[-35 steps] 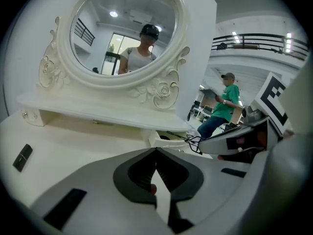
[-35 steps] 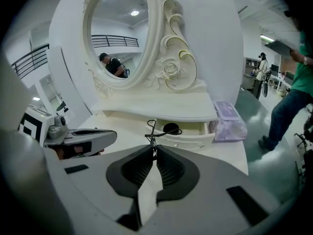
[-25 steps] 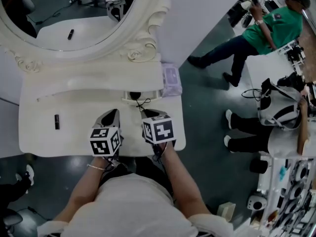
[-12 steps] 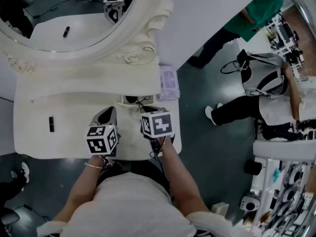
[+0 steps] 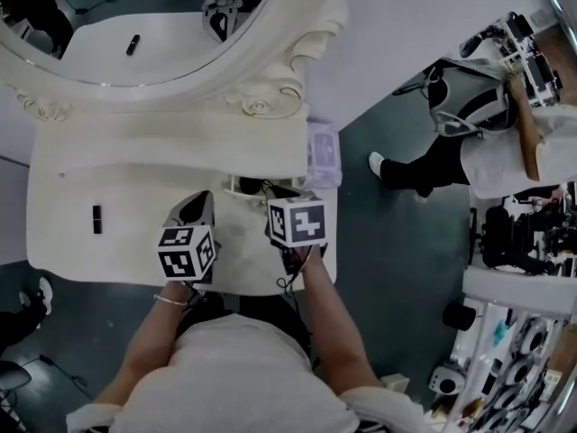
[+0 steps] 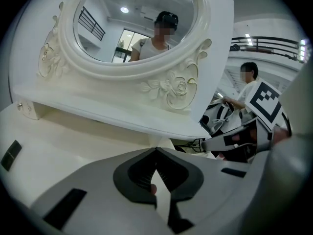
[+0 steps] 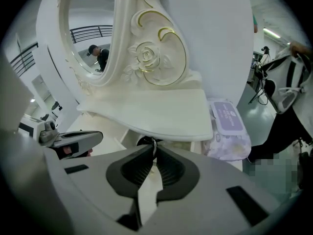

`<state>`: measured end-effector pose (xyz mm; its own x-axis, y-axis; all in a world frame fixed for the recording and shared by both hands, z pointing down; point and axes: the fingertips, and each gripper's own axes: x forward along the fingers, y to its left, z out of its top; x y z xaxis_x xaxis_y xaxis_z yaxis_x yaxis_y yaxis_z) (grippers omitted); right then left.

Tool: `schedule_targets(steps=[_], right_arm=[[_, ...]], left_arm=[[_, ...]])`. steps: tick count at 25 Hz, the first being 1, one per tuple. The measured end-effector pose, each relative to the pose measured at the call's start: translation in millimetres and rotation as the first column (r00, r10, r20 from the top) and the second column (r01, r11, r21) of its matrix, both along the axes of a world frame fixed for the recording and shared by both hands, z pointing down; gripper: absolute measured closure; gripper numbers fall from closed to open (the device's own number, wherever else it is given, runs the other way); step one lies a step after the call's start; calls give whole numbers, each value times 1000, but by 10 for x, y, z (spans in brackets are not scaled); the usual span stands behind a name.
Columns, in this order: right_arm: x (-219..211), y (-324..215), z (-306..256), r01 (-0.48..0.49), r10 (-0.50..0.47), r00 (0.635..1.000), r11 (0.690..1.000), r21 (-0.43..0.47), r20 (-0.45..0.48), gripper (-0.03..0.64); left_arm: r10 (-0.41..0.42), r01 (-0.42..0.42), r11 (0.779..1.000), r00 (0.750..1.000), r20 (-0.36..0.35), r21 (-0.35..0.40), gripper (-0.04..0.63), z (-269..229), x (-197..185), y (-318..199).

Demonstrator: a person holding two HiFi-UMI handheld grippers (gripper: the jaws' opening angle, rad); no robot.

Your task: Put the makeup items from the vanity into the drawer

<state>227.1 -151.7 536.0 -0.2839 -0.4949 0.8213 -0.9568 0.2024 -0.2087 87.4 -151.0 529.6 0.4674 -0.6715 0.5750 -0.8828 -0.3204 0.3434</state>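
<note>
head view: the small black makeup stick (image 5: 96, 218) lies at the left of the cream counter (image 5: 126, 183), well apart from both grippers. left gripper view: the left hand-held gripper (image 6: 156, 150) is clenched and empty; i'd open it before reaching left. right gripper view: the right hand-held gripper (image 7: 154, 142) is clenched and empty.

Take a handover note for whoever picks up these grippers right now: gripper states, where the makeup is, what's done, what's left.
Left gripper: shut, empty, above the vanity top.
Right gripper: shut, nothing visibly held, tips near a dark corded thing under the shelf.
Small dark makeup stick: lying at the top's left end, untouched.
Done: nothing stowed; no open drawer in view.
Left: open the drawer, put the stick in.
</note>
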Motion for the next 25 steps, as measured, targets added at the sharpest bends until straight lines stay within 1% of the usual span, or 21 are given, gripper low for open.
schedule_targets(steps=[8,12,16,19,25], right_arm=[[1,-39,38,-7,7,1000,1000,22,25,580],[81,-28,14,-28,28,1000,999,33,-6,561],[228,-17,-12,-74,76,996,996,55,-42,558],[259,5,-43,-90,93,995,993,72,-39,558],[192,112,-102,-96,99,995,991,92,-26,558]], left_arm=[[-11,11,1000,1000,8,-15,592,59,-17,1],[-10,10,1000,1000,9,-11,592,37,-10,18],[-5,5,1000,1000,12,-9,592,35,-1,52],[-1,1,1000,1000,13,-7,592,36,-4,95],[8,-8,1000,1000,17,9,593,-24,-26,189]])
